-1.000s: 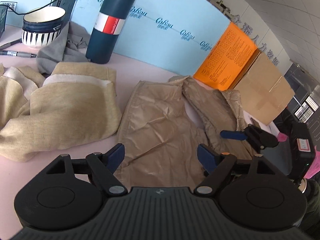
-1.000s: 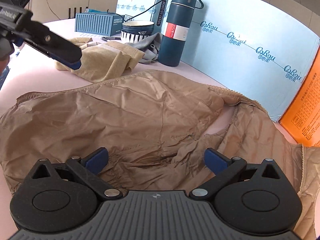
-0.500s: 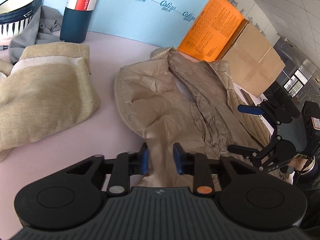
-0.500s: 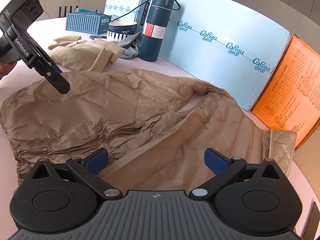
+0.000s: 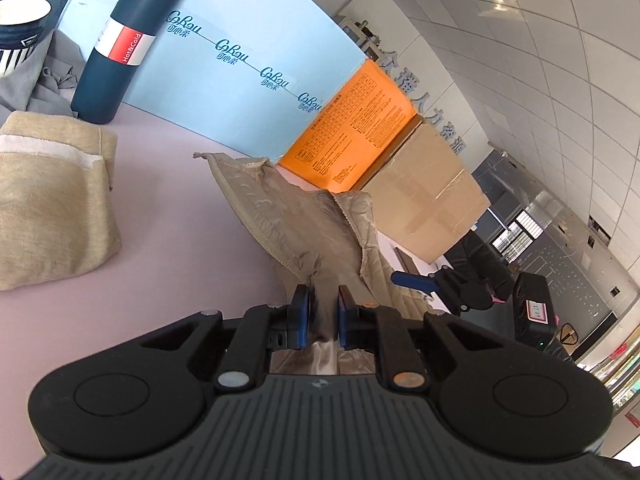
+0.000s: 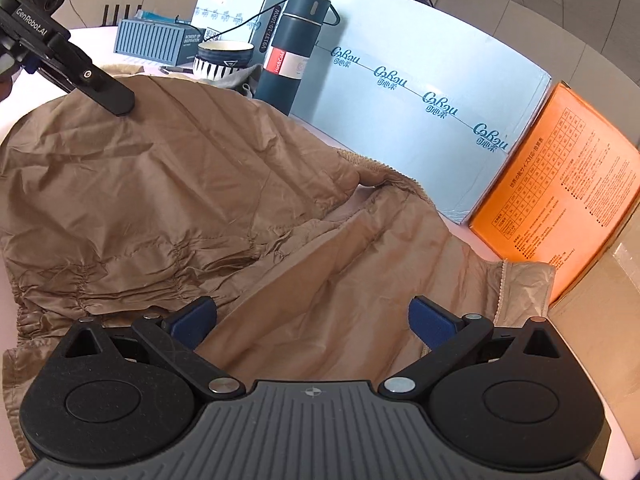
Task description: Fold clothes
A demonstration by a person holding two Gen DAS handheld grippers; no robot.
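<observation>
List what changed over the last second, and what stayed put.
The left gripper closed on the brown jacket and lifted that side off the table, bunching it. The right gripper stayed open above the jacket's lining. The flask, bowl and boxes kept their places.

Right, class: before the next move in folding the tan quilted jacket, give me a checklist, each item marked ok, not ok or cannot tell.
1. Left gripper shut on tan quilted jacket: ok.
2. Right gripper open above the jacket, gripping nothing: ok.
3. Jacket lying flat: not ok, creased and bunched.
4. Dark blue flask standing clear of the cloth: cannot tell, very close.
5. Folded beige knit garment apart from the jacket: ok.
</observation>
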